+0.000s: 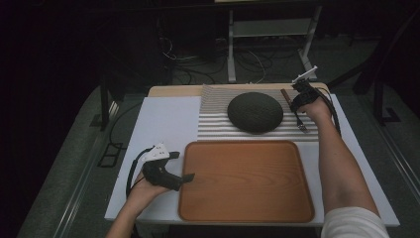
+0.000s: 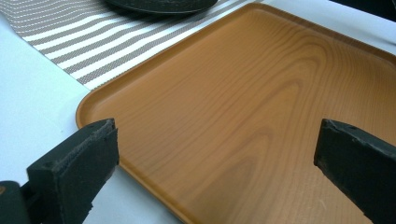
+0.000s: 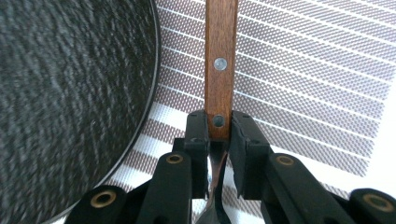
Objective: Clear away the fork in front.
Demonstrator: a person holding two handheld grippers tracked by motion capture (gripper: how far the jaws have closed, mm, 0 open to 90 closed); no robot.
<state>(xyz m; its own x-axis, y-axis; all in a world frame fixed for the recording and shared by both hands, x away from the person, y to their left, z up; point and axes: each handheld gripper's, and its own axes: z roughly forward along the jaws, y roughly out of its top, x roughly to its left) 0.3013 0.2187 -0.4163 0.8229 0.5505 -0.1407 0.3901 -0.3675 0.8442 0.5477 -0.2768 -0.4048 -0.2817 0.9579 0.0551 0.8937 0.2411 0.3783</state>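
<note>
On the far right of the striped mat (image 1: 218, 126), in the high view, the right gripper (image 1: 298, 105) sits over a fork (image 1: 301, 123), and we can barely make the fork out there: the hand covers most of it, just the metal tines poke out toward us and a bit of brown handle shows past the gripper. In the right gripper view the fork (image 3: 220, 60) is clearer, but its handle is cut off at the top edge and the metal neck drops out of sight between the jaws at the bottom. The dark plate (image 3: 70, 102) is cut off on the left there, blurry texture.

Right gripper (image 3: 219, 128): jaws narrow, clamped on the near end of the wooden handle, one pad on each side, by the lower rivet. Handle runs straight out ahead from the jaws, lying over the mat (image 3: 308, 88), just beside the plate rim, not touching it as far as we can tell.

Left gripper (image 1: 187, 177): jaws wide apart, nothing between them. In its own view the left gripper (image 2: 217, 149) hangs over the near left corner of the wooden tray (image 2: 261, 102); one jaw stands over the tray rim, contact unclear. Tray (image 1: 246, 181) is well apart from the fork, the plate (image 1: 255, 112) beyond it.
</note>
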